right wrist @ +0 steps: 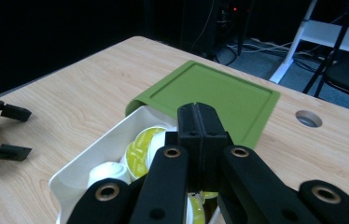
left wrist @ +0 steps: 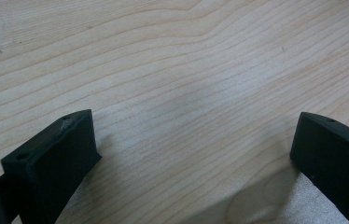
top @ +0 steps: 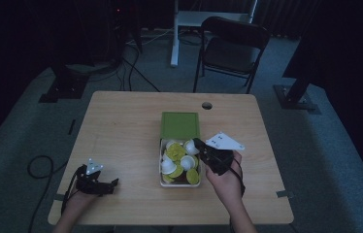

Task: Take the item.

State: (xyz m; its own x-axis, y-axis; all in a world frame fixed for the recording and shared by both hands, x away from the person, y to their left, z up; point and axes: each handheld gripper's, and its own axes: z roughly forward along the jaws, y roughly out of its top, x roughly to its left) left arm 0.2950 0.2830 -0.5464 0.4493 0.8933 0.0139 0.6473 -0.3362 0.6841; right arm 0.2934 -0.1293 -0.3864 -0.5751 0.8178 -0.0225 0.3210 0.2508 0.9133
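Observation:
A white box (top: 160,160) (right wrist: 93,149) holds several white and yellow-green capsules (top: 179,158) (right wrist: 140,144) near the table's middle front. Its green lid (top: 180,125) (right wrist: 210,95) lies flat just beyond it, partly over the far end. My right gripper (top: 198,143) (right wrist: 197,121) hovers over the box's right side, jaws pressed together with nothing between them. My left gripper (top: 114,184) (left wrist: 196,149) rests low on bare wood at the table's front left, its jaws wide apart and empty; in the right gripper view the left gripper (right wrist: 16,133) is at the far left.
The wooden table (top: 121,126) has a round cable hole (top: 206,105) (right wrist: 308,118) at its far edge. A dark folding chair (top: 233,48) and a white desk leg (top: 174,43) stand beyond it. Cables (top: 41,165) lie on the floor at left.

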